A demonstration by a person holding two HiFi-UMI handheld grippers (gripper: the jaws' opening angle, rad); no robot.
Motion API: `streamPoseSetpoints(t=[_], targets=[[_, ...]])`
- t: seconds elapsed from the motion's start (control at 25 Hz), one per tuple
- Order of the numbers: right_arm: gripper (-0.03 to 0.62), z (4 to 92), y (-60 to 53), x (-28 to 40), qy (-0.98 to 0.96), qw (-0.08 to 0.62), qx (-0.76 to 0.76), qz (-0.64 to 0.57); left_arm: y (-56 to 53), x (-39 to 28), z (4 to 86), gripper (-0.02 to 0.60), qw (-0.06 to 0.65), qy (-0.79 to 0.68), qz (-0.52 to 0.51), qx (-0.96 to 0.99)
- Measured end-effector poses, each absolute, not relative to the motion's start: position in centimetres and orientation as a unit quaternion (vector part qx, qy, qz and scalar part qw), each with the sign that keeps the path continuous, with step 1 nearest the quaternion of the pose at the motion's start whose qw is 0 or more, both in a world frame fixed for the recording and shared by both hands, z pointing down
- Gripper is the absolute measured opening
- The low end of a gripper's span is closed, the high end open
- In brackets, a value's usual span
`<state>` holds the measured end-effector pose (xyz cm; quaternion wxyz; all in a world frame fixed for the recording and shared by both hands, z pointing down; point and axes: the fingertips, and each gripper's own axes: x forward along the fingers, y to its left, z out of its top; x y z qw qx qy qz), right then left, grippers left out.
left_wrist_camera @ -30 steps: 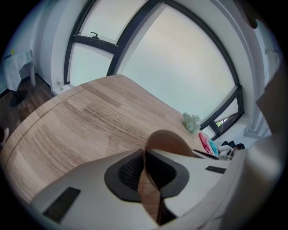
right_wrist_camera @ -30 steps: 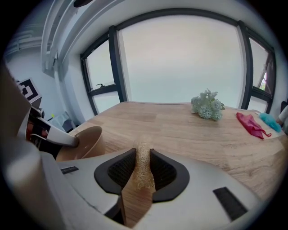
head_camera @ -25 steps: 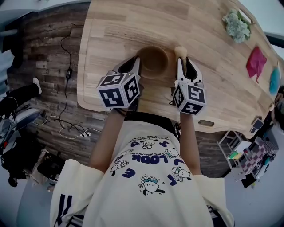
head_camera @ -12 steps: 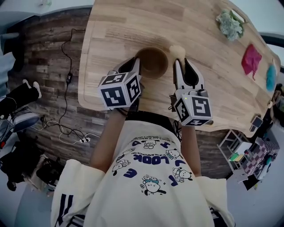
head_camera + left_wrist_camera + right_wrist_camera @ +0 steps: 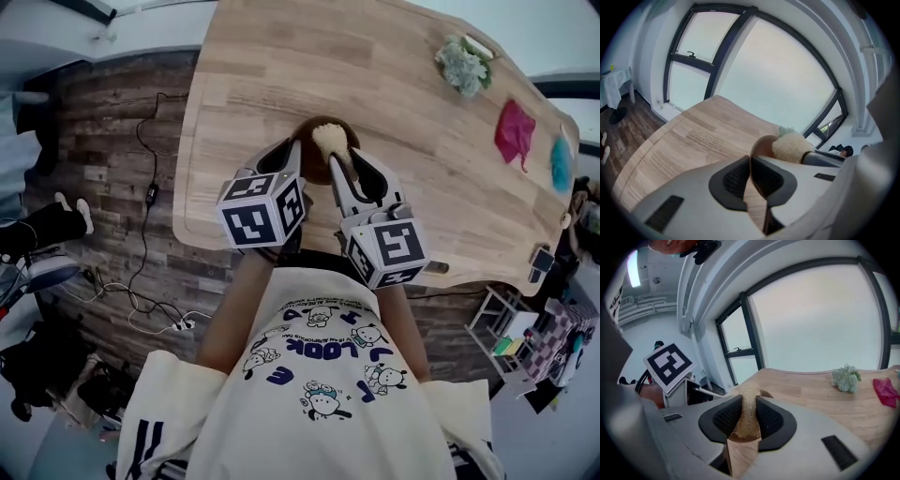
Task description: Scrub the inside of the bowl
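Observation:
A brown wooden bowl [image 5: 316, 170] is held a little above the wooden table [image 5: 281, 66], near its front edge. My left gripper [image 5: 289, 152] is shut on the bowl's near rim; in the left gripper view the thin rim [image 5: 751, 165] runs between the dark pads. My right gripper [image 5: 343, 157] is shut on a tan fibrous scrubber [image 5: 330, 140], which sits over the bowl's opening. In the right gripper view the scrubber [image 5: 746, 414] fills the gap between the pads. From the left gripper's side the scrubber [image 5: 791, 146] rests at the bowl's mouth.
A pale green plant [image 5: 462, 66], a pink cloth [image 5: 514, 133] and a blue object [image 5: 560, 161] lie at the table's far right. Cables [image 5: 141, 272] trail on the wood floor to the left. The left gripper's marker cube [image 5: 670, 365] sits close beside the right gripper.
Both grippers have risen. The right gripper swung left, carrying the scrubber from beside the bowl to over its opening. The bowl came up with the left gripper.

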<state>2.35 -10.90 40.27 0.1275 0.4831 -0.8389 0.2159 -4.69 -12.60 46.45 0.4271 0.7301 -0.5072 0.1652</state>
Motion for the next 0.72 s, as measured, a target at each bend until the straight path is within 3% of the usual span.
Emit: streamPoseSetpoints(t=[0.72], targets=[[0.084,39.8,-10.4,3.1,-0.824,0.225,0.495,0.163,-11.1,-1.8,42.2,0.043,0.32,-0.499,0.215,0.776]])
